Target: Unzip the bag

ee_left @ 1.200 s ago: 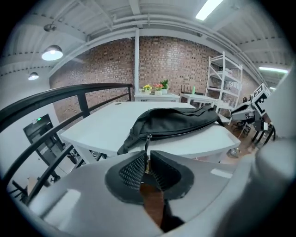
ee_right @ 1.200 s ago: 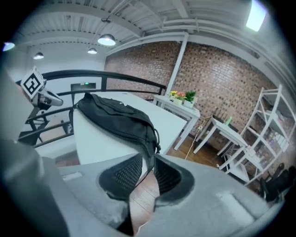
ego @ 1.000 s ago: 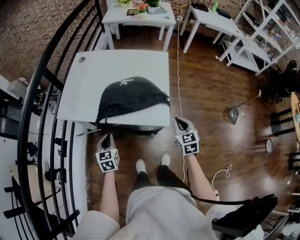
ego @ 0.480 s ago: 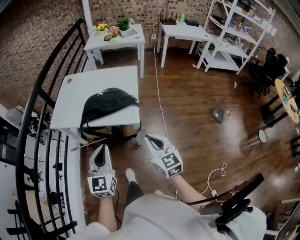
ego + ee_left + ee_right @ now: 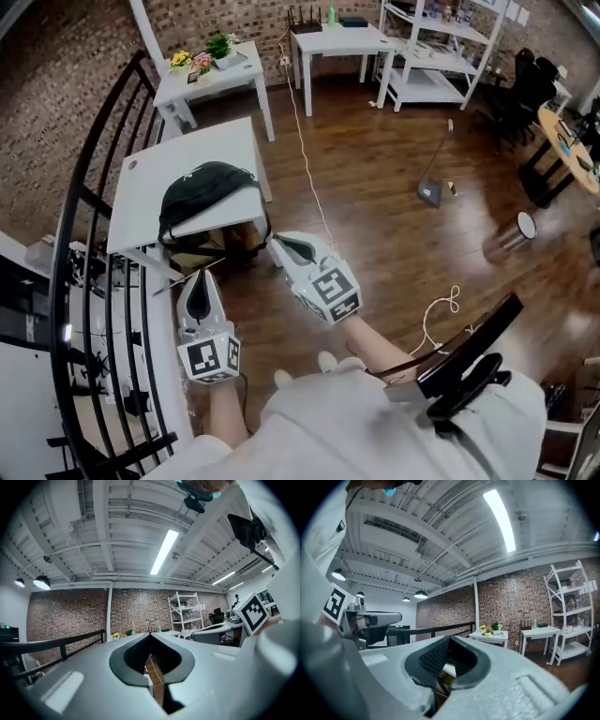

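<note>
A black bag [image 5: 207,192] lies on the near end of a white table [image 5: 167,173] in the head view, partly overhanging its front edge. My left gripper [image 5: 199,279] is held below the table's front edge, shut and empty, pointing up toward the bag. My right gripper [image 5: 278,246] is shut and empty too, just right of the table's front corner. In the left gripper view the left gripper [image 5: 150,637] has its jaws together, aimed at the brick wall. In the right gripper view the right gripper [image 5: 449,641] also has its jaws together, and the bag is not seen.
A black metal railing [image 5: 80,234] curves along the left. A second white table [image 5: 211,75] with flowers stands beyond, more white tables and shelving [image 5: 441,47] at the back. A white cable [image 5: 309,178] runs across the wooden floor. A dustpan [image 5: 429,192] lies at right.
The view has swung: the table and bag shifted left and farther off. Both grippers dropped back from the table edge, the right one moving left and closer to the camera. Jaws stayed together.
</note>
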The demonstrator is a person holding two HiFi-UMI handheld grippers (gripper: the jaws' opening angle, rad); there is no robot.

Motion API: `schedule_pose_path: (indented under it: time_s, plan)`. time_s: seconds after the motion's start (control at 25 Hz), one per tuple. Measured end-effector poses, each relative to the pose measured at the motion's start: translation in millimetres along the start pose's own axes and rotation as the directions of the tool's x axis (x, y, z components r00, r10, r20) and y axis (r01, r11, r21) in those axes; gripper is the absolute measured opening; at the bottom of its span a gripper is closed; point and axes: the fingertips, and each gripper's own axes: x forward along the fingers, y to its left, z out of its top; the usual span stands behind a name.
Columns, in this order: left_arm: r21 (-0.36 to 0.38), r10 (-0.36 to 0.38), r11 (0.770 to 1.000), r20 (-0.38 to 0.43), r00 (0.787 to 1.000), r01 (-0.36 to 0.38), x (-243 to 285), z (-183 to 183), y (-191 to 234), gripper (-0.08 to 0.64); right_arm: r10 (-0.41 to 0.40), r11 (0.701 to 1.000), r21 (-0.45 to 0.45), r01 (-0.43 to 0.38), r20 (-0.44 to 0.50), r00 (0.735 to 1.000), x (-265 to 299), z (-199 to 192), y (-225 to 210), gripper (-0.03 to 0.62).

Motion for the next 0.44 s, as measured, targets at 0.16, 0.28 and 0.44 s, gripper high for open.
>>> schedule_pose_path:
  time_s: [0.16, 0.28, 0.44]
  plan:
    - [-0.005, -0.010, 1.000, 0.028, 1.000, 0.010, -11, 7, 5, 0.017, -0.033, 0.999, -0.018, 0.034, 0.016, 0.999, -5, 5, 9, -0.009]
    - [-0.021, -0.004, 1.000, 0.055, 0.998, 0.005, -24, 14, 12, 0.017, -0.042, 0.999, -0.031, 0.042, 0.019, 0.999, -6, 9, 21, -0.009]
    - [-0.026, -0.007, 1.000, 0.070, 0.998, 0.009, -43, 17, 26, 0.018, -0.043, 0.998, -0.043, 0.043, 0.016, 0.999, -3, 10, 46, -0.009]
